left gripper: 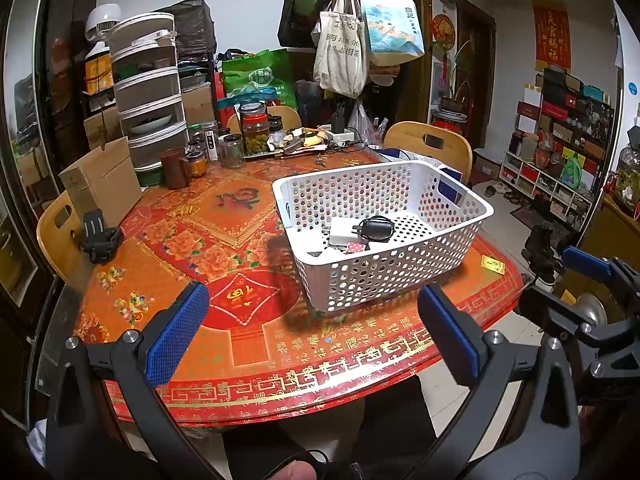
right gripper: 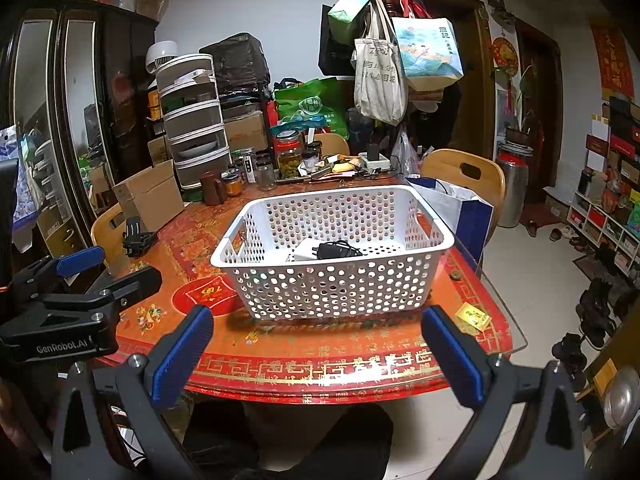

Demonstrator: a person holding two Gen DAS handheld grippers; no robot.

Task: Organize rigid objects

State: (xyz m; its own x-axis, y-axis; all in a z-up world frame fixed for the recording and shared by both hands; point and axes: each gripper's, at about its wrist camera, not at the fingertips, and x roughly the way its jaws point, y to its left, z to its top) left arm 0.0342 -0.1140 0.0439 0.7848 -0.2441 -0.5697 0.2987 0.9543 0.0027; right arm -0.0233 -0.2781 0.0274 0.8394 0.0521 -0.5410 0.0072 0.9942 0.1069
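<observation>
A white perforated basket (left gripper: 400,276) stands on the red patterned table (left gripper: 256,344); it also shows in the right wrist view (right gripper: 332,292). Inside lie a white box (left gripper: 344,230), a black charger with cable (left gripper: 374,228) and a small red patterned item (left gripper: 355,247). A black clip-like object (left gripper: 100,236) lies at the table's left edge. A small yellow card (left gripper: 493,264) lies right of the basket. My left gripper (left gripper: 312,332) is open and empty over the table's near edge. My right gripper (right gripper: 316,352) is open and empty, in front of the basket.
At the table's back stand a cardboard box (left gripper: 102,184), a brown mug (left gripper: 174,168), glass jars (left gripper: 254,128), stacked white drawers (left gripper: 148,92) and a power strip (left gripper: 340,134). Wooden chairs (left gripper: 432,144) surround the table. A coin (right gripper: 454,276) lies near the right edge.
</observation>
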